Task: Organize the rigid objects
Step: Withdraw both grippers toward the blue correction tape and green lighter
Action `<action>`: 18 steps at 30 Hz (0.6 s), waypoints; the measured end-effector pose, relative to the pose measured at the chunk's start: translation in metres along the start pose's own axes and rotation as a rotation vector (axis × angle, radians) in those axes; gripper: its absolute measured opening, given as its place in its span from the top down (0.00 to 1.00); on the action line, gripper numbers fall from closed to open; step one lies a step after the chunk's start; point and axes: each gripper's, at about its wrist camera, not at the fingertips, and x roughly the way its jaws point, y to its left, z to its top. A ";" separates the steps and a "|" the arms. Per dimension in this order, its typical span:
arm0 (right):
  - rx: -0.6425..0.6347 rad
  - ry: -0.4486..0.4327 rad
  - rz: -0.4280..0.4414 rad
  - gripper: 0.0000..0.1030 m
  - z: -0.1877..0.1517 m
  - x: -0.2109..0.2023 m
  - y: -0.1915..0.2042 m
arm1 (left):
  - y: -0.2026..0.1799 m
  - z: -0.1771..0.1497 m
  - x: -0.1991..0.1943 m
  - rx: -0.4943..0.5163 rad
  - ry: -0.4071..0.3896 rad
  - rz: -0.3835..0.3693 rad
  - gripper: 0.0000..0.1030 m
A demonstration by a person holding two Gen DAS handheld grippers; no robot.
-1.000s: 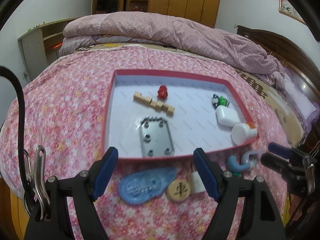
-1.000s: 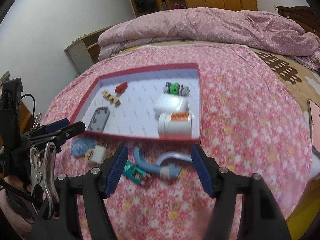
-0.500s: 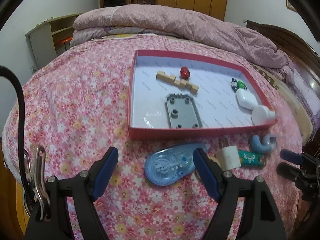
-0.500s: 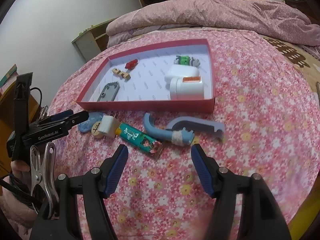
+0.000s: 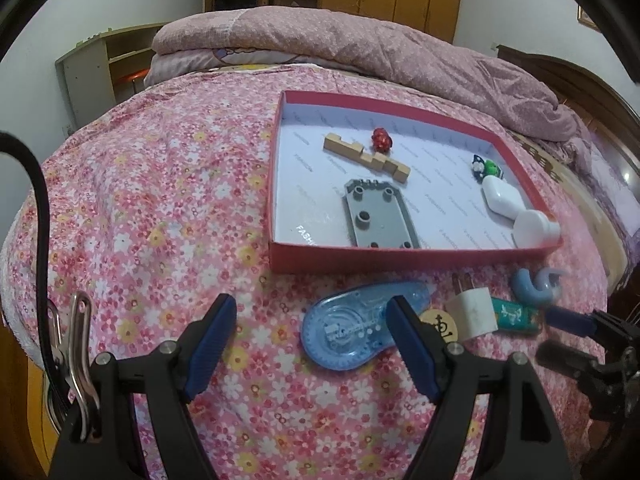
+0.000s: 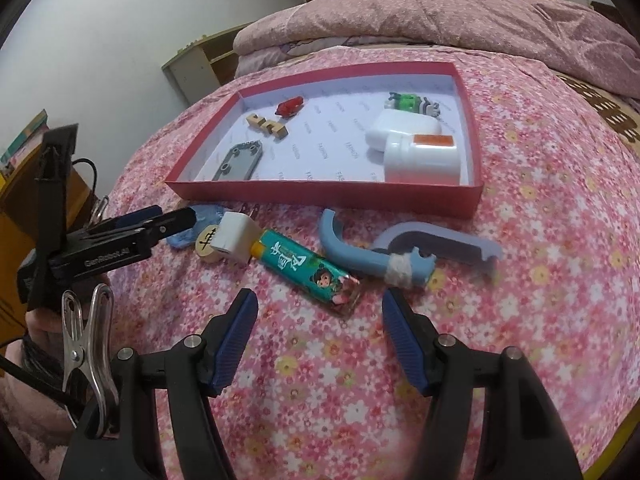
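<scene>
A red tray [image 5: 408,257] [image 6: 320,196] on the flowered bedspread holds wooden blocks [image 5: 366,157], a red toy [image 5: 382,139], a grey plate [image 5: 380,218], a white case [image 6: 404,128] and a white bottle [image 6: 420,156]. In front of it lie a blue tape dispenser [image 5: 356,326], a wooden chess disc [image 6: 206,240], a white plug [image 6: 236,238], a green lighter [image 6: 308,268] and a blue hook tool [image 6: 400,256]. My left gripper [image 5: 310,342] hangs open, its right pad over the dispenser. My right gripper [image 6: 320,336] is open just below the lighter, nothing between its fingers.
A folded pink quilt [image 5: 340,48] lies at the bed's far end. A wooden shelf [image 5: 104,64] stands at the left, wardrobes behind. The bed's edge drops off at the lower right of the right wrist view. A person's hand [image 6: 44,320] holds the left gripper.
Both grippers have sunk toward the bedspread and drawn back from the tray, so the loose items in front of it now show in full. Neither gripper's opening has changed.
</scene>
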 end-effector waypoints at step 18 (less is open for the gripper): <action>-0.210 -0.005 -0.110 0.45 0.011 0.030 0.034 | -0.017 -0.004 0.006 0.170 -0.007 -0.037 0.21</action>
